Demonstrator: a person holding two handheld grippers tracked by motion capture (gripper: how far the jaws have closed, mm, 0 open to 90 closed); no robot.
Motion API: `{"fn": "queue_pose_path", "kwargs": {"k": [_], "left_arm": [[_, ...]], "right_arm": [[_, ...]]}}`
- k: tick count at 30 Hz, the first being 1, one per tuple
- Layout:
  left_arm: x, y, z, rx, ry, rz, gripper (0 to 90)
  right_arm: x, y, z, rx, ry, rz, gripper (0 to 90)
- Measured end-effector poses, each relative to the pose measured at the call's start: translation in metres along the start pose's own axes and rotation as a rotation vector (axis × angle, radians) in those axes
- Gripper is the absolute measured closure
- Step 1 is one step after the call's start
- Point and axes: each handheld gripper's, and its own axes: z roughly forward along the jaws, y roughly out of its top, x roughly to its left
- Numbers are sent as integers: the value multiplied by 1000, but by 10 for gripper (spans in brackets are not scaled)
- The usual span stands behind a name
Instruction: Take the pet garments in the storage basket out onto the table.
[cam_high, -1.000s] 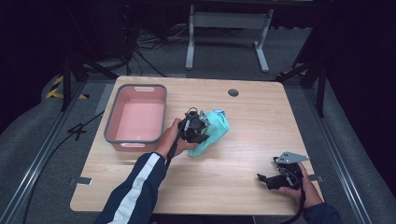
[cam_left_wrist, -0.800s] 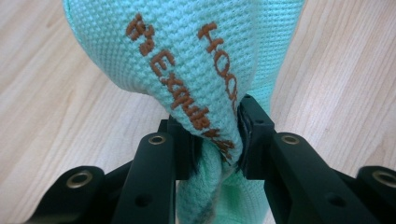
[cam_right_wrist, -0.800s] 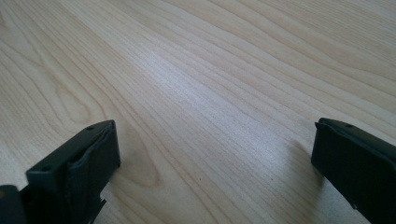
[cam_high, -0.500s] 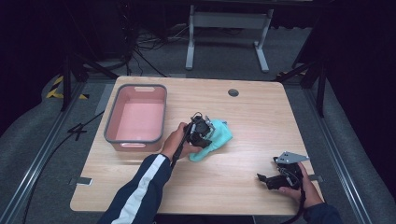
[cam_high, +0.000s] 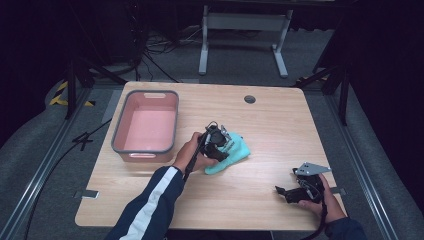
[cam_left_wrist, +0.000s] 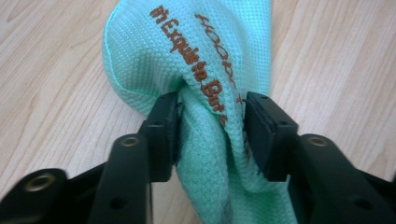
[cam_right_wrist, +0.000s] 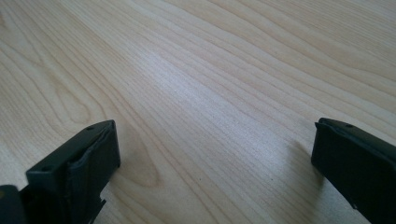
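High view looks forward and down over the whole table (cam_high: 270, 125). Left gripper view sits very close above a mint cloth (cam_left_wrist: 205, 70), which the high view shares (cam_high: 232, 152). Right gripper view skims low across bare tabletop

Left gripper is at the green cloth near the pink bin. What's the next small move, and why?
Probably open a little wider and lift clear. The left gripper has just been opening, and a fold of the green cloth sits between its jaws: the left pad touches it, the right looks about free. The cloth lies on the table, beside the pink bin, not in it.
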Motion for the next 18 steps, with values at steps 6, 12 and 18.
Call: {"fn": "queue_pose_path", "kwargs": {"k": [6,12,18], "left_arm": [[-8,2,-14,-35,24,15,441],[-14,1,-28,-63,37,32,328],[-19,-3,-42,-83,62,53,266]], "right_arm": [[0,0,0,0,0,1,13],[0,0,0,0,1,2,13],[0,0,0,0,0,2,13]]}}
